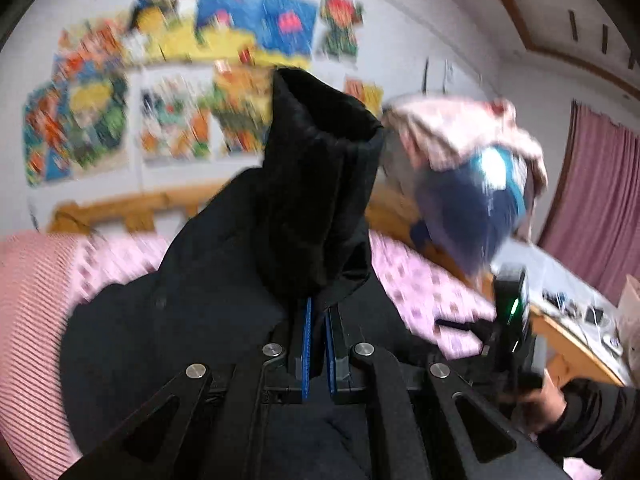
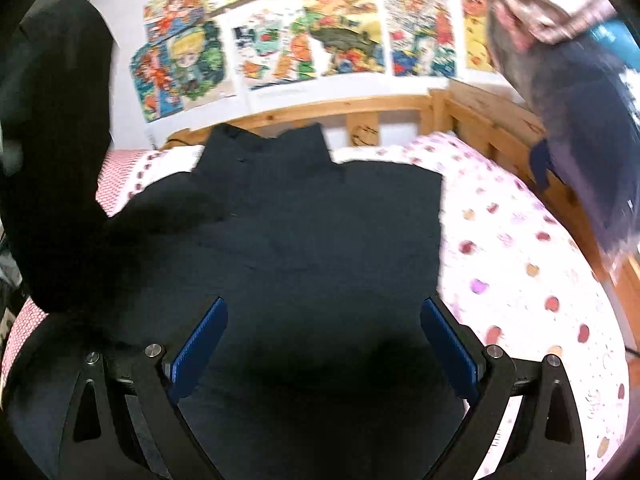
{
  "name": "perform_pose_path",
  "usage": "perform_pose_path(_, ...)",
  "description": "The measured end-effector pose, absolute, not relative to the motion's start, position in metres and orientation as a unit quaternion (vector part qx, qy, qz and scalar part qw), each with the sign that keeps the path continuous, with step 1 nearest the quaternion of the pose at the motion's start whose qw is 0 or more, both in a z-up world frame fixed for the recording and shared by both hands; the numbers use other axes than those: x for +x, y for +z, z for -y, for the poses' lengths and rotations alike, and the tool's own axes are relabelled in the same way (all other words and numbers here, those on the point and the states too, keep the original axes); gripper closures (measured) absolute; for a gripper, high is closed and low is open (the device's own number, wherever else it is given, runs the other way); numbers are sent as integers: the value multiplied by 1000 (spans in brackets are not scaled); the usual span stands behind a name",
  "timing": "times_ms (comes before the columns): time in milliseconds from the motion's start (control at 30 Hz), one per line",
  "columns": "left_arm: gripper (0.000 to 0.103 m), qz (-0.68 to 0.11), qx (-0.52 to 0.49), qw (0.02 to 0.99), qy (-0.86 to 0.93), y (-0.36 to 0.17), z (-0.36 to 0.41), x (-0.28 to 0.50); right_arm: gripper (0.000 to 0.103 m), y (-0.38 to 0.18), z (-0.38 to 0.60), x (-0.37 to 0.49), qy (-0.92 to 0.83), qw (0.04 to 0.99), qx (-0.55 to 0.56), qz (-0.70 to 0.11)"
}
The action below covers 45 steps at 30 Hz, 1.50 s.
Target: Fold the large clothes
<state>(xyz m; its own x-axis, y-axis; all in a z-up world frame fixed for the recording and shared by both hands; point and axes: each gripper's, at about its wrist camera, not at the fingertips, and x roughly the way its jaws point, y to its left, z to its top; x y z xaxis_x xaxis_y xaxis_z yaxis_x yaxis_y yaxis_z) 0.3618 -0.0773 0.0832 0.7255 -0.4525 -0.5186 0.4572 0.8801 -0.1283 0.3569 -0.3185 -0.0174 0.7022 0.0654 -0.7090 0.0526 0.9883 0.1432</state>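
The left gripper (image 1: 316,344) was clamped on a raised fold of the black coat (image 2: 304,232), its blue pads nearly together around the cloth. The right gripper (image 2: 324,344) hung above the coat with jaws spread wide, holding nothing. The coat lay spread over the pink sheet (image 2: 520,264), its collar toward the wooden rail (image 2: 360,108). Beyond, posters (image 2: 312,40) covered the wall.

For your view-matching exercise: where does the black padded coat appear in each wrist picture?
Left wrist view: black padded coat fills the centre, one fold pinched in the left gripper.
Right wrist view: it lies spread across the centre, one part raised at left.
Shared landmark: colourful wall posters.
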Motion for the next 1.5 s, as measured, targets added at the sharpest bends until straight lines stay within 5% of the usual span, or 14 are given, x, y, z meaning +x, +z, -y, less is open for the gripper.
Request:
perform_pose_path(300,97,-416,26,879,-233,-27,112,393,8,-59,372,358,55,894,219,-386)
perform_pose_path(800,95,-458,7,857,-235,-49,109,394,10,-126,339,425,155,797,421,-404)
perform_pose_path(833,95,-462,8,856,-233,-48,107,392,15,-128,335,425,150,795,424,-406)
perform_pose_path(900,94,-466,8,854,-232,-45,105,388,55,-132,325,432,145,791,426,-415)
perform_pose_path(1000,92,-469,4,851,-235,-39,99,378,93,-127,307,434,149,794,410,-423)
perform_pose_path(1067,81,-469,3,852,-233,-35,96,374,98,-115,298,433,153,807,385,-421)
perform_pose_path(1100,76,-470,-1,852,-233,-32,94,372,98,-105,294,433,156,816,369,-416)
perform_pose_path(1167,47,-463,-16,852,-243,-28,90,368,98,-85,295,431,160,831,343,-407)
perform_pose_path(1233,38,-446,-24,862,-239,-22,87,365,99,-68,300,427,171,835,335,-401)
perform_pose_path(1333,38,-443,-30,865,-233,-19,84,365,96,-53,306,424,166,839,317,-410)
perform_pose_path(1433,38,-443,-42,866,-230,-20,79,365,72,-54,316,411,152,840,310,-419)
perform_pose_path(1467,38,-441,-46,866,-230,-19,77,365,54,-57,322,407,148,837,317,-421)
perform_pose_path(1500,37,-440,-53,866,-230,-18,74,364,53,-60,326,405,147,835,327,-418)
